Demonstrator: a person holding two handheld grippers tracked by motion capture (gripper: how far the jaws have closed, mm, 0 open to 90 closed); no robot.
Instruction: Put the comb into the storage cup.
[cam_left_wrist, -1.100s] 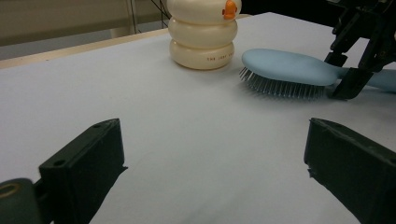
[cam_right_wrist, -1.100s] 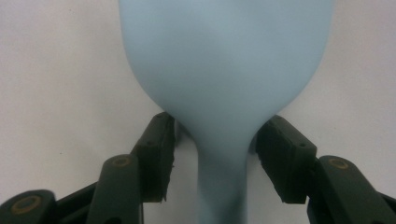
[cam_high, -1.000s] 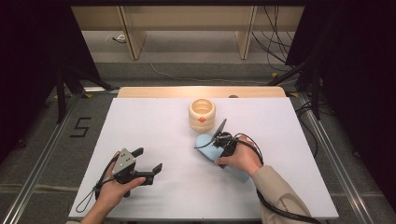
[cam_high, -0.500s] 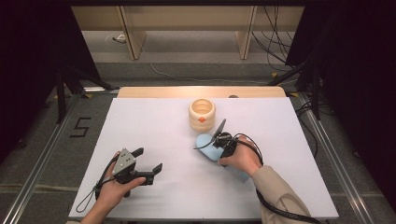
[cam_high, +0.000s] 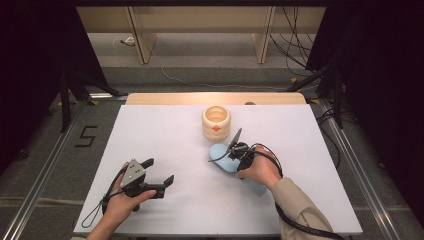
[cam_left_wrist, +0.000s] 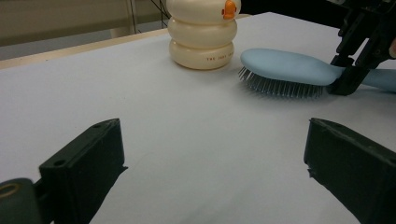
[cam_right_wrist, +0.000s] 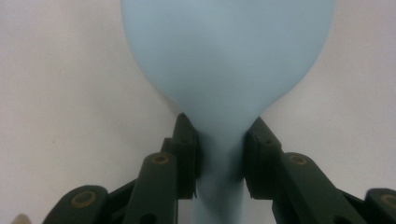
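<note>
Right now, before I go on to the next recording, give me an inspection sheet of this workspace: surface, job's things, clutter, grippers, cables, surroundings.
Surface: white table top, flat, with a wooden strip along the far edge.
Job's things: light blue hairbrush, bristles down on the table, head pointing toward the cream ringed container, which stands upright with an orange mark on its side; the two look apart.
Clutter: nothing seen.
Grippers: right gripper shut on the hairbrush at the neck where the handle meets the head; left gripper open, holding nothing, near the front left of the table.
Cables: one trails from each gripper; more lie on the floor beyond the table.
Surroundings: wooden shelf unit behind, dark curtains at both sides, a "5" marked on the floor at left.
</note>
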